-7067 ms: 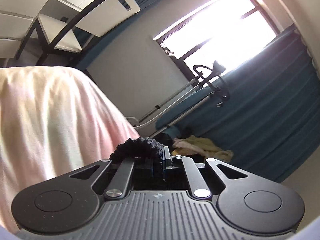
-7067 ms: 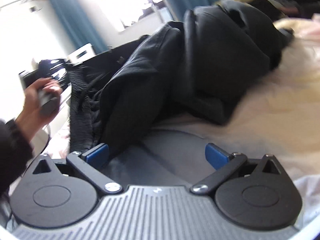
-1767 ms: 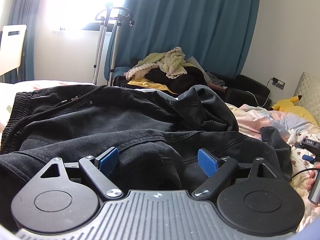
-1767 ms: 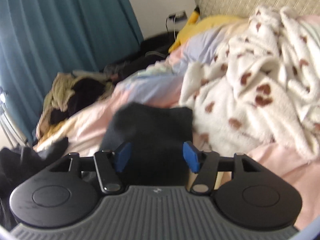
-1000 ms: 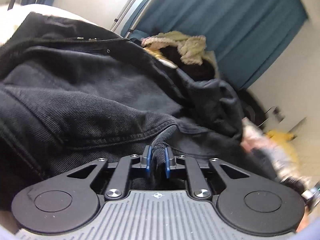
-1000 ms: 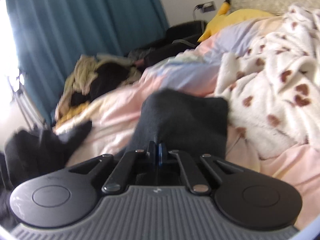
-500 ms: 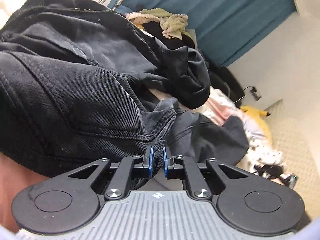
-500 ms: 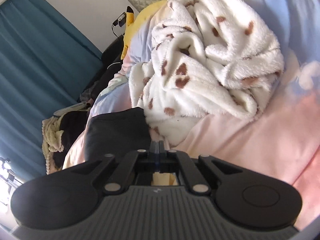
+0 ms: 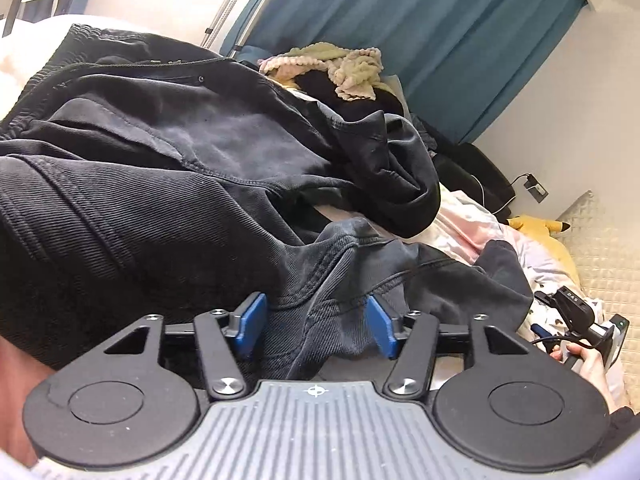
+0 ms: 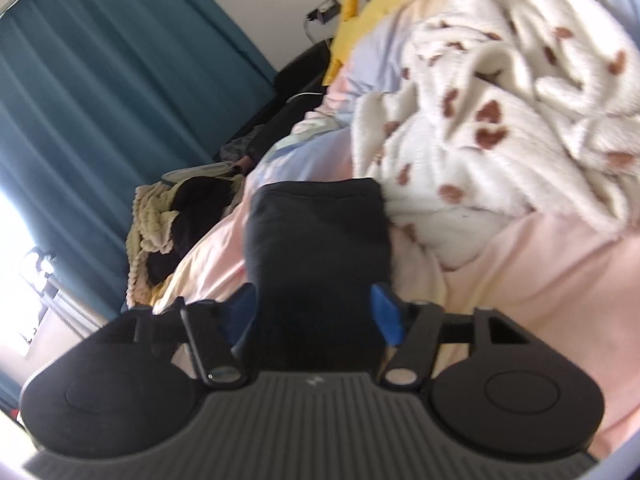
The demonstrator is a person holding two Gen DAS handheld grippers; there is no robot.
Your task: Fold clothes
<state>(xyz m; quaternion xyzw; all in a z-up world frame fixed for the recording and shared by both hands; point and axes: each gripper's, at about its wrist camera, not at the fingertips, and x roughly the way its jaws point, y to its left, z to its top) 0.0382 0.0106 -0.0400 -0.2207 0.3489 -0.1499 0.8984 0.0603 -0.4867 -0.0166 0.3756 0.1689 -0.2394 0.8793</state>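
Note:
A pair of black denim trousers (image 9: 168, 168) lies spread and rumpled across the pink bed sheet (image 9: 464, 220) in the left wrist view. My left gripper (image 9: 316, 326) is open, and a fold of the denim lies loose between its blue pads (image 9: 250, 322). In the right wrist view the dark end of a trouser leg (image 10: 320, 240) lies flat on the sheet. My right gripper (image 10: 316, 316) is open, its jaws on either side of that leg end. The right gripper also shows in a hand at the left wrist view's right edge (image 9: 576, 320).
A white fleece blanket with brown spots (image 10: 500, 100) is heaped right of the leg end. A pile of clothes (image 9: 340, 68) lies beyond the bed by teal curtains (image 9: 420, 20). A yellow plush toy (image 9: 536, 226) and a quilted headboard (image 9: 600, 248) are at the bed's head.
Both grippers were shut on the trousers half a second ago and have now opened, letting the fabric go. The right gripper has swung back over the leg end.

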